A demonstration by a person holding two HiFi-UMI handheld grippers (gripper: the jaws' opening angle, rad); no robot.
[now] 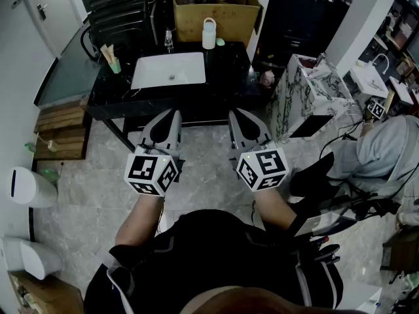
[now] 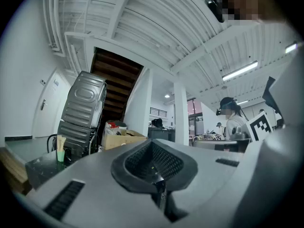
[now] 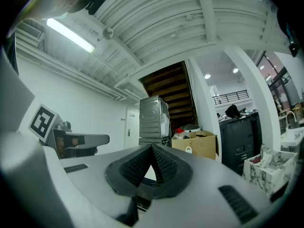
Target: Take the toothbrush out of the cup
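Both sets of jaws are together and empty: left gripper [image 1: 173, 115] and right gripper [image 1: 236, 114], short of the counter [image 1: 226, 77]. Toothbrush [image 1: 106, 52] stands in the cup [image 1: 115, 66] at the counter's left end, beside the sink [image 1: 169, 69]. Risk: the cup looks light and near the edge, so an unsteadied pull may tip it.

Two grippers [image 1: 171, 116] [image 1: 238, 116], one cup [image 1: 115, 66], one sink [image 1: 157, 77], one bottle [image 1: 209, 34], one box [image 1: 196, 17]
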